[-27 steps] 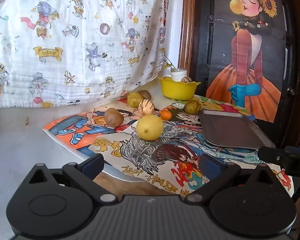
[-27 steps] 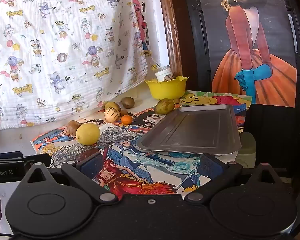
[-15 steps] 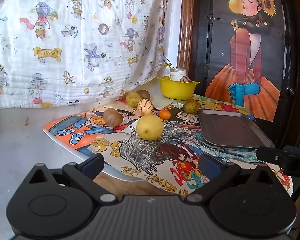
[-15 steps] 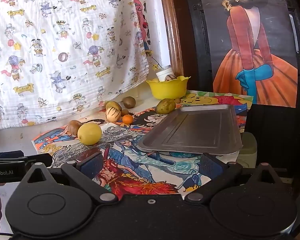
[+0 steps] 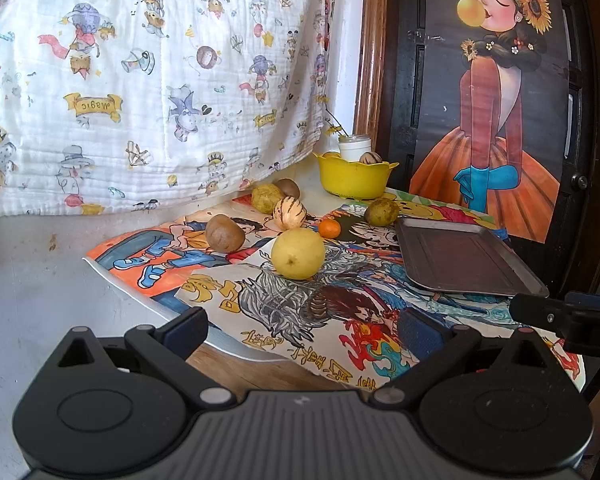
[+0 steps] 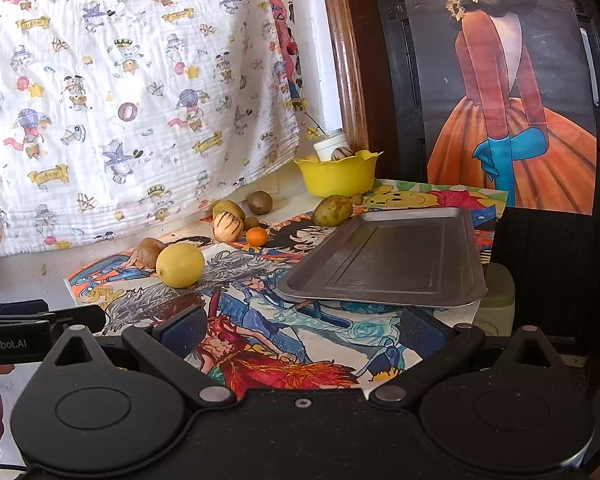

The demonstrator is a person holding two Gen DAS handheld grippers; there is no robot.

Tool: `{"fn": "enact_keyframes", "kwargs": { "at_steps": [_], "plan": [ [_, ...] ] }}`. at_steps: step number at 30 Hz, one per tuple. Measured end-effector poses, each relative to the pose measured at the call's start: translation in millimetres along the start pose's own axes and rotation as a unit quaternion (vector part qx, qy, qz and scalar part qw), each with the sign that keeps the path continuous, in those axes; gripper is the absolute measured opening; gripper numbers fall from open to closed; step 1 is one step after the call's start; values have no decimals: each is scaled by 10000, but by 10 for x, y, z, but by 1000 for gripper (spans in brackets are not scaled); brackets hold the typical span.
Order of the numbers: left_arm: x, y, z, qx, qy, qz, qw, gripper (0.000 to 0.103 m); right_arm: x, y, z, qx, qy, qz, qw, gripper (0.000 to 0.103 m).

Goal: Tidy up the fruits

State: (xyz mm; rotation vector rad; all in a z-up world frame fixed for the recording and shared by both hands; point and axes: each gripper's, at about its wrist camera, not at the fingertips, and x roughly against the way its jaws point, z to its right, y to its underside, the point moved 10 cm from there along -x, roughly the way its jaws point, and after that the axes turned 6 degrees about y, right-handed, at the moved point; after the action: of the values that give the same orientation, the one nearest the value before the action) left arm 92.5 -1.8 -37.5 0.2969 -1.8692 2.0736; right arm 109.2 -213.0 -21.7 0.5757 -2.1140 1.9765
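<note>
Both claws, left claw (image 5: 302, 330) and right claw (image 6: 302, 330), spread wide, empty, nothing really changed since a second ago; fruits like yellow lemon (image 5: 297, 253) loose on desk (image 5: 32, 280) beside bare tray (image 6: 384, 260); sorting not started.

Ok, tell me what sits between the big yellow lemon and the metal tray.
No fruit. In the right wrist view, only the printed cartoon sheet lies between the lemon and the tray. The small orange sits farther back, off that line.
</note>
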Motion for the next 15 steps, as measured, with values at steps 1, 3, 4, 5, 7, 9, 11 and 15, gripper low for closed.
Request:
{"fn": "enact_keyframes", "kwargs": {
  "at_steps": [1,3,4,5,7,9,11,15],
  "plan": [
    [-1,0,-2,-1,1,-1,10000,103,0,0,0,1,0,-1,10000,103],
    [-1,1,1,2,1,-3,10000,103,-1,3,-2,2,-1,-3,10000,103],
    [-1,1,-2,1,2,-3,10000,103,-2,4,-4,2,-1,-7,10000,103],
    [-1,1,1,2,1,-7,10000,103,-1,4,-5,3,-2,-6,10000,103],
    [0,-1,-1,2,1,-1,10000,103,-3,7,-7,5,-3,-8,10000,103],
    [-2,0,-2,3,0,-3,10000,103,-4,9,-8,4,-1,-10,10000,103],
    [0,-1,-3,2,2,-1,10000,103,-4,10,-9,2,0,-10,10000,103],
    [-2,-1,-4,4,5,-7,10000,103,0,9,1,4,0,-17,10000,103]
  ]
}}
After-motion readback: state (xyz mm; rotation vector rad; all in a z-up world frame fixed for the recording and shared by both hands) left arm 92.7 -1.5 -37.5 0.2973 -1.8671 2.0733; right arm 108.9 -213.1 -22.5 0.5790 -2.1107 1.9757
